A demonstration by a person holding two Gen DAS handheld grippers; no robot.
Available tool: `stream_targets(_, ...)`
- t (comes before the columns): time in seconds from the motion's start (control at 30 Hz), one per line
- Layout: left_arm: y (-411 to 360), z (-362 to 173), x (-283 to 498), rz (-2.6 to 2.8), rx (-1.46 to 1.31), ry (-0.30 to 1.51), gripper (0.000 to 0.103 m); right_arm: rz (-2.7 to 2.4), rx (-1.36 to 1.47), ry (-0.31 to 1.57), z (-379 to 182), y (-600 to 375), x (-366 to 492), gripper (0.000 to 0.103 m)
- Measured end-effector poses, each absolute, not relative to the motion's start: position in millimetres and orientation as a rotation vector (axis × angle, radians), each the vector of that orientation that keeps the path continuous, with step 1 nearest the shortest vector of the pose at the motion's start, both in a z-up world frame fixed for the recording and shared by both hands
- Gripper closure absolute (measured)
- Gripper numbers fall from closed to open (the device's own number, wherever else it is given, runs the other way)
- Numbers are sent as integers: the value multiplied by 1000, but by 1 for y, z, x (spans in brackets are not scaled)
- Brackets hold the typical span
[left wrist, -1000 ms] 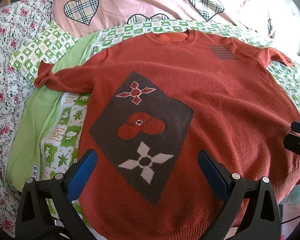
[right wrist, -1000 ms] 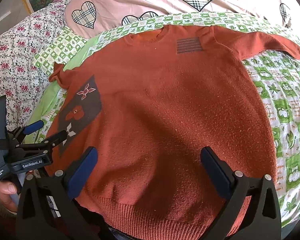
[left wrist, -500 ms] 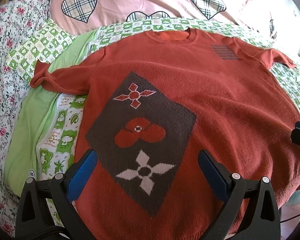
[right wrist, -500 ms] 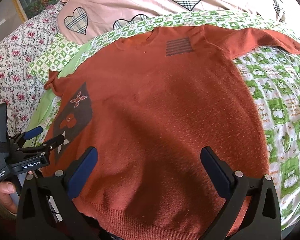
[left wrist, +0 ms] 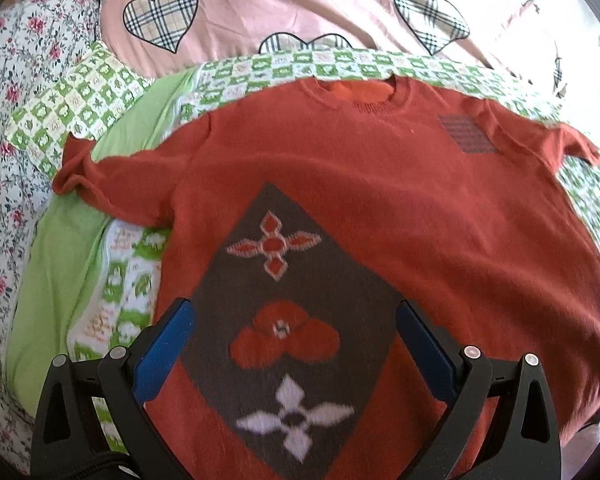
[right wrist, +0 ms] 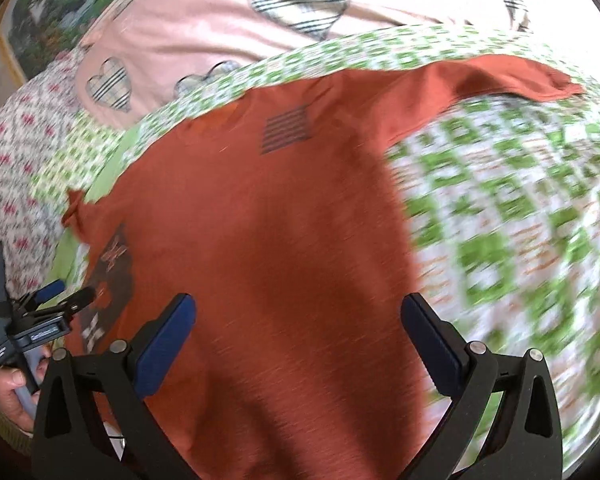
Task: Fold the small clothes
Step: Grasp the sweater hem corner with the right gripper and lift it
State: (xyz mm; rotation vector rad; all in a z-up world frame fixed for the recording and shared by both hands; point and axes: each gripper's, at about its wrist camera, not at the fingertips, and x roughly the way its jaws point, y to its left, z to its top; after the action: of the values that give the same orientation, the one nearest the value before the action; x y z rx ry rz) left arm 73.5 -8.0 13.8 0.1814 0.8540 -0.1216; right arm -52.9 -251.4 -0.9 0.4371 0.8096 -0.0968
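A rust-red knit sweater lies flat, front up, on the bed, with its neck at the far side and both sleeves spread out. It has a dark diamond patch with flower shapes on its left front. My left gripper is open and empty, above the patch near the hem. My right gripper is open and empty, above the sweater's right lower part. The left gripper also shows at the left edge of the right wrist view. The right wrist view is blurred.
The sweater lies on a green and white checked quilt. A pink cover with plaid hearts lies behind it. A floral sheet runs along the left. A plain green cloth lies under the left sleeve.
Both grippers have moved. The left one went forward over the diamond patch. The right one swung right toward the sweater's right edge, blurring its view. Both stayed open.
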Motion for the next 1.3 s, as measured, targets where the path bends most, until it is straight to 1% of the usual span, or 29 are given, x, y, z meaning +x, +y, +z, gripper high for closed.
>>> stream_targets(0.27,-17,20,110,-103,177,846,2,-263,459,745,14,-363,-37,1)
stream_targets(0.4,-26,16,126,-99,187,864,2,-329,531,685,15,-428,-29,2)
stream_targets(0.47,-31,13,136,-94,195,876,2,-382,563,666,14,-461,-25,8)
stream_targets(0.53,-34,11,143,-96,193,887,2,-448,609,645,10,-501,-21,20)
stream_targets(0.57,-35,10,147,-97,191,891,2,-470,633,633,10,-517,-20,24)
stream_targets(0.67,-36,4,155,-91,193,900,2,-560,698,614,-2,-567,-10,33)
stream_targets(0.73,-39,-2,160,-88,195,920,2,-603,731,606,-10,-597,0,37)
stream_targets(0.87,-44,-13,166,-89,207,954,2,-651,775,594,-23,-638,21,42)
stream_targets(0.93,-46,-16,168,-86,215,958,2,-661,775,580,-25,-648,25,50)
stream_targets(1.0,-47,-17,171,-86,215,957,2,-667,786,580,-28,-659,30,66)
stream_targets(1.03,-48,-18,172,-87,212,957,2,-660,792,592,-28,-662,33,85)
stream_targets(1.07,-47,-18,172,-88,209,957,2,-643,792,597,-27,-661,34,95)
stream_targets(1.2,-47,-15,171,-98,189,948,2,-524,673,583,0,-624,49,95)
stream_targets(1.3,-44,-13,168,-110,175,941,2,-376,604,582,21,-573,68,95)
